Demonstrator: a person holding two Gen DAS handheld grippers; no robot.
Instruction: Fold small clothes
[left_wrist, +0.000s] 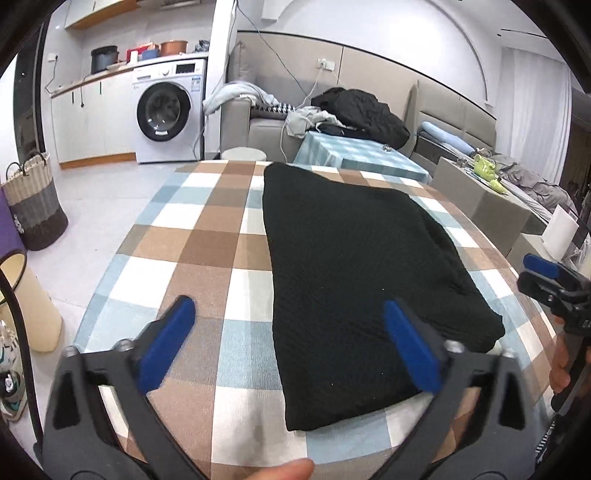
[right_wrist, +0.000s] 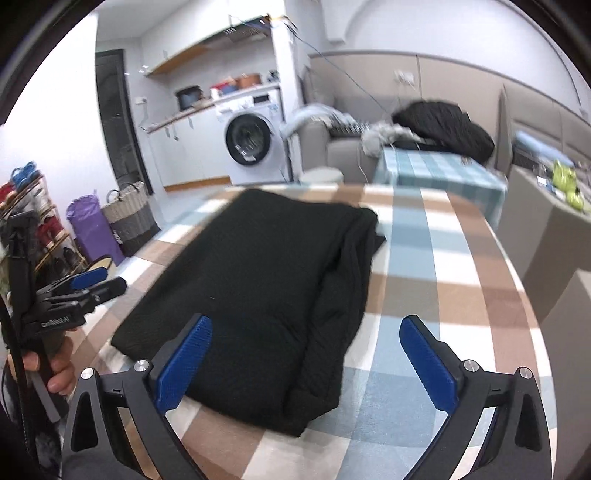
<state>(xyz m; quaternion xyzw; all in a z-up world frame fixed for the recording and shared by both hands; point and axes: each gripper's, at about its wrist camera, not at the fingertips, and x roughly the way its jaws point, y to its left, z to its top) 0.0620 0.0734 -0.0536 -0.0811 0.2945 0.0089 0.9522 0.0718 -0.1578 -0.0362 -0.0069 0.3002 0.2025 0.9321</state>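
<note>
A black knitted garment (left_wrist: 354, 280) lies folded into a long rectangle on the checked tablecloth (left_wrist: 207, 236). It also shows in the right wrist view (right_wrist: 266, 291), with a folded layer along its right side. My left gripper (left_wrist: 291, 332) is open and empty, held above the garment's near left edge. My right gripper (right_wrist: 306, 354) is open and empty, above the garment's near right corner. The right gripper also shows at the right edge of the left wrist view (left_wrist: 546, 277). The left gripper shows at the left of the right wrist view (right_wrist: 92, 284).
The table (right_wrist: 443, 258) has a checked brown, blue and white cloth. Beyond it stand a smaller checked table (left_wrist: 354, 151), a grey sofa with clothes (left_wrist: 354, 107), a washing machine (left_wrist: 166, 110), a woven basket (left_wrist: 33, 203) and a shoe rack (right_wrist: 33, 218).
</note>
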